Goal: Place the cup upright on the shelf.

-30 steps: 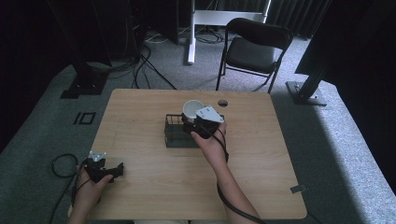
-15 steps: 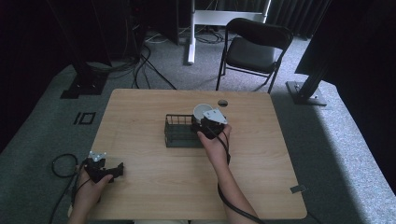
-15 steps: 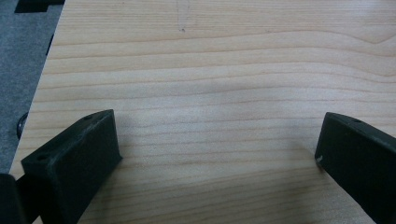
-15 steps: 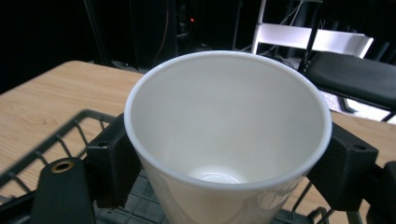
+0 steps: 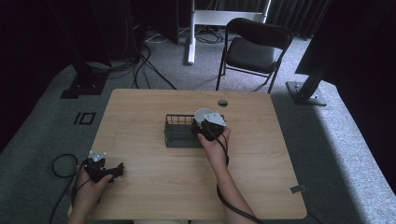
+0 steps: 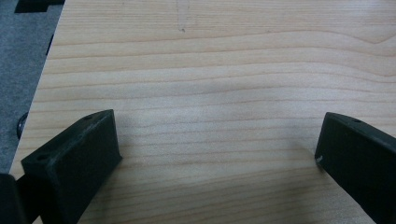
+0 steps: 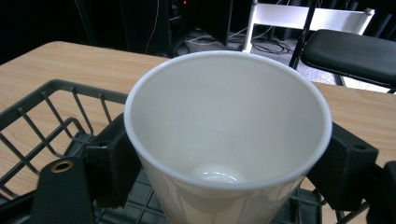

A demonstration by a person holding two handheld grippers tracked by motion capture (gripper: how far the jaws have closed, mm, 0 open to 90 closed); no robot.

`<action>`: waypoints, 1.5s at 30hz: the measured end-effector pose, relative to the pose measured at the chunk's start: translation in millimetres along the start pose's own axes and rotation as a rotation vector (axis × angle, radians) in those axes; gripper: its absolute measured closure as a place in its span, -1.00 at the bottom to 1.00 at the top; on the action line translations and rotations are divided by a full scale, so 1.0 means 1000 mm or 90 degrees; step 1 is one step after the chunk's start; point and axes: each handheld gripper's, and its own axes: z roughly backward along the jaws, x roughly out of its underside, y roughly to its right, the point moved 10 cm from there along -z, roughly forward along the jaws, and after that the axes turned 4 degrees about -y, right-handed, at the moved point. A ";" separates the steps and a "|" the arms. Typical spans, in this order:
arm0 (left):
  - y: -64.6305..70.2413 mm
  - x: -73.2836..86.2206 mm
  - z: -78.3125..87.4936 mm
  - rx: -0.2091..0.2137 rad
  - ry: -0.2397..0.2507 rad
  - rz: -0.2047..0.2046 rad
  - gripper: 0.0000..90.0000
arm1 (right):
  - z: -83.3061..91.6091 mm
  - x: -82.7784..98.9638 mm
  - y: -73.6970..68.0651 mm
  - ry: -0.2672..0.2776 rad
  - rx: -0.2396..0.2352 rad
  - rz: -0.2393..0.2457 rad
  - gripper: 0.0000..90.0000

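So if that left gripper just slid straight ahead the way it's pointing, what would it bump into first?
Probably nothing: the left gripper sits open over bare table, and its view ahead shows plain wood up to the frame's edge.

A plain white cup [image 7: 224, 140] is seen above a dark grey wire basket [image 5: 180, 131]. Pale wood grain with fine streaks is shown on the table [image 6: 210, 70]. Both grippers' jaws are coloured matt black. A black chair [image 5: 252, 49] and grey carpet [image 5: 345, 140] are seen behind.

Dim surroundings, lit table [image 5: 140, 116], perhaps slight blur
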 end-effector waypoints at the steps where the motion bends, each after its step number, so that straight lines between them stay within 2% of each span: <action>1: 0.000 0.000 0.000 0.000 0.000 0.000 -1.00 | 0.000 0.000 -0.001 -0.001 -0.007 -0.005 -0.56; 5: 0.000 0.000 0.000 0.000 0.000 0.000 -1.00 | -0.001 0.000 -0.001 -0.004 -0.010 0.003 -0.56; 14: 0.000 0.000 0.000 0.000 0.000 0.000 -1.00 | -0.003 -0.001 -0.002 -0.004 -0.032 -0.013 -0.58; 16: 0.000 0.000 0.000 0.000 0.000 0.000 -1.00 | -0.004 0.000 -0.004 -0.002 -0.043 -0.002 -0.74; 18: 0.000 0.000 0.000 0.000 0.000 0.000 -1.00 | -0.003 0.001 -0.006 -0.001 -0.044 0.011 -0.74; 25: 0.000 0.000 0.000 0.000 0.000 0.000 -1.00 | 0.005 0.001 -0.005 -0.002 -0.055 0.018 -0.74; 30: 0.000 0.000 0.000 0.000 0.000 0.000 -1.00 | 0.011 0.002 -0.001 -0.001 -0.053 0.033 -0.74; 35: 0.000 0.000 0.000 0.000 0.000 0.000 -1.00 | 0.016 0.005 0.004 -0.003 -0.053 0.029 -0.74; 42: 0.000 0.000 0.000 0.000 -0.001 0.000 -1.00 | 0.023 0.011 0.008 -0.001 -0.054 0.039 -0.74; 45: 0.000 0.000 0.000 0.000 -0.001 0.000 -1.00 | 0.025 0.015 0.012 -0.006 -0.047 0.054 -0.74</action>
